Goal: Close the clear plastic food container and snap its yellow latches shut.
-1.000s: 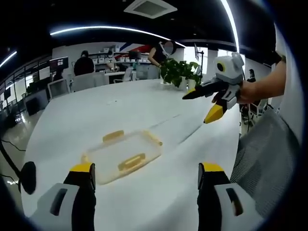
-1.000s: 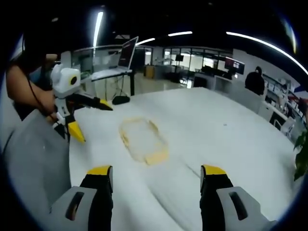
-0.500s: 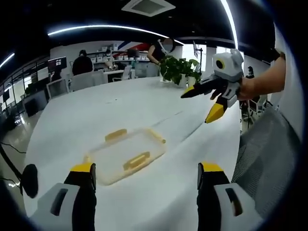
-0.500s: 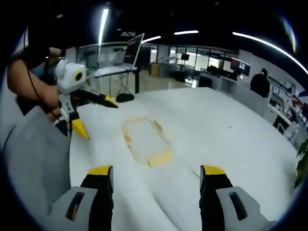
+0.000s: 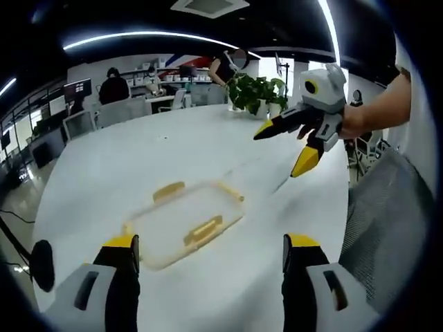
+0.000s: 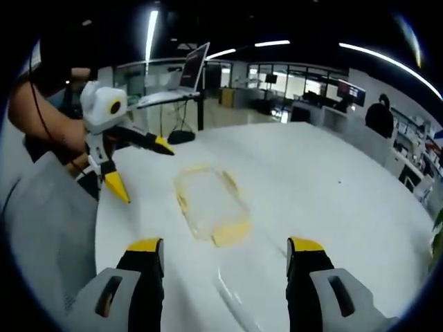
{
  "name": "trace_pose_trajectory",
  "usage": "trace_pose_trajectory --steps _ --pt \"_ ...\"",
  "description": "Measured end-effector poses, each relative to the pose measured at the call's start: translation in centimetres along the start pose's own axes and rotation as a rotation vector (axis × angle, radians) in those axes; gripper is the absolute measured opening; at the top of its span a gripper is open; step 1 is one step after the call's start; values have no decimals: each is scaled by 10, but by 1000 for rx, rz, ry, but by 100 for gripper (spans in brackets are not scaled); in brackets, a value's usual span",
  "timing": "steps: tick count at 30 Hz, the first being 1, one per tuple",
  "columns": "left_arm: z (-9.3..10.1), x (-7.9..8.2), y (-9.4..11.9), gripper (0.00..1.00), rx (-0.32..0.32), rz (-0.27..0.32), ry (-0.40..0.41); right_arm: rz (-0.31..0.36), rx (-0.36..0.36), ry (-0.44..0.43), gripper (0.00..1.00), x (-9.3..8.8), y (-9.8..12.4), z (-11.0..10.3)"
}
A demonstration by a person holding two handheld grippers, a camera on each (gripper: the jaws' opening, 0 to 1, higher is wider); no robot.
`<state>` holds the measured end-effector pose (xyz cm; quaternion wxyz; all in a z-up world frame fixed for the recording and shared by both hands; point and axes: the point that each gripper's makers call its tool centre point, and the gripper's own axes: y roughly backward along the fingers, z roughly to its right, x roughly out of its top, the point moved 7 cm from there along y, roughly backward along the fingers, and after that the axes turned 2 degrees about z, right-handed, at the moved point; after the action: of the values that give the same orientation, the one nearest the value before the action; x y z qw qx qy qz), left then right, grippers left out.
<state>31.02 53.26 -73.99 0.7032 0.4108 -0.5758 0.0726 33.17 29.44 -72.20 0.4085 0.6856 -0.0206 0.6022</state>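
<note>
The clear plastic food container with yellow latches [image 5: 183,223] is seen at twelve o'clock of the spread left gripper [image 5: 206,259] and spread right gripper [image 6: 225,261] on the white table [image 5: 138,159].

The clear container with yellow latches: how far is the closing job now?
Done: the lid appears to lie on the container. In hand: both tongs, left and right, are open above the white table, touching nothing. Left: the yellow latches look splayed outward, so snapping them remains.
</note>
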Motion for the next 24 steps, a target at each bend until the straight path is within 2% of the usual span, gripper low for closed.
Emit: trace_pose_trajectory --steps 16,24 --pt "-10 -5 -10 84 -8 -31 -3 -37 35 58 69 1 -14 6" --pt "-15 -7 -12 83 -31 -62 -50 -46 64 83 69 7 -22 9"
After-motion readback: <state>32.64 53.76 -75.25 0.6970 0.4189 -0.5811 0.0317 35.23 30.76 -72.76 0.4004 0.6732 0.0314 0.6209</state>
